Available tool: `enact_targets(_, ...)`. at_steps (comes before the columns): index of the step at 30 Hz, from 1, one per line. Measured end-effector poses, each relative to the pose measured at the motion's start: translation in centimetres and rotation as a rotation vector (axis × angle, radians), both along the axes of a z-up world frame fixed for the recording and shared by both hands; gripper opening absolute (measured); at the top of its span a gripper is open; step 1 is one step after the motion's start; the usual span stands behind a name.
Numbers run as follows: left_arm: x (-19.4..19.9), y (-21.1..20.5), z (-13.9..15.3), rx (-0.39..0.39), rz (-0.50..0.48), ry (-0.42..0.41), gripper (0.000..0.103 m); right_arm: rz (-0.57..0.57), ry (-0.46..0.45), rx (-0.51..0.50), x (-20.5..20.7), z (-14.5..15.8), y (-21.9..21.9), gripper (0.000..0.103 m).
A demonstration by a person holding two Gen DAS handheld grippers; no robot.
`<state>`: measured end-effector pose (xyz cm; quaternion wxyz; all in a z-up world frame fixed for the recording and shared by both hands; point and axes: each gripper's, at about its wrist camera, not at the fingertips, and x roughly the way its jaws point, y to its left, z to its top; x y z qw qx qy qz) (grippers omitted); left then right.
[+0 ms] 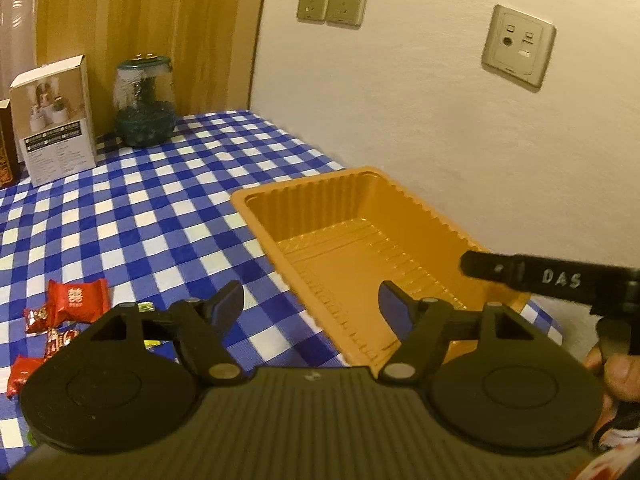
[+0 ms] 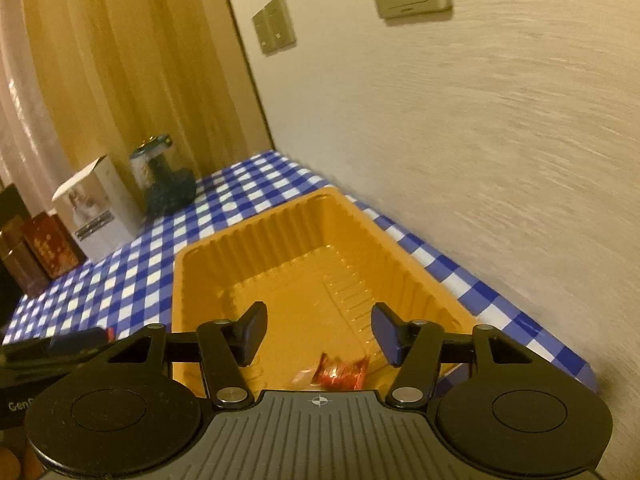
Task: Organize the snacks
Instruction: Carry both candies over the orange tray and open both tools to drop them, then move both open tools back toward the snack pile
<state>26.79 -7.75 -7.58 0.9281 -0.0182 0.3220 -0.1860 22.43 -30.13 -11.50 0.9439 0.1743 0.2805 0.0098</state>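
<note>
The right gripper [image 2: 319,330] is wide open and holds nothing. It hangs over the near end of the orange tray [image 2: 188,280]. Just under and between its fingers, one red candy [image 2: 340,372] lies on the tray floor.

The left gripper [image 1: 311,306] is wide open too, with nothing in it. The tray [image 1: 256,204] sits ahead of it and a bit to its right. More red candies [image 1: 76,300] lie in a small heap to its left, on the checked surface [image 1: 140,208]. Farther ahead on the left stand a white box [image 1: 52,120] and a glass jar [image 1: 145,104], near the back of the surface.
</note>
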Motion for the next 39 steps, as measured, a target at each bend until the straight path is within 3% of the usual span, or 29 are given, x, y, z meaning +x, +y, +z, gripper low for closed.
enact_targets(22, -0.3, 2.4, 0.2, 0.017, 0.050, -0.004, 0.076, 0.003, -0.011, -0.014, -0.1, 0.3, 0.6, 0.058)
enact_targets(31, -0.7, 6.4, 0.7, 0.019, 0.149, -0.017, 0.076, 0.029, -0.049, -0.015, -0.6, 1.0, 2.0, 0.058)
enact_targets(39, -1.3, 10.6, 0.7, 0.023, 0.255, -0.001, 0.076, 0.114, -0.087, -0.033, -1.2, 2.0, 6.0, 0.058)
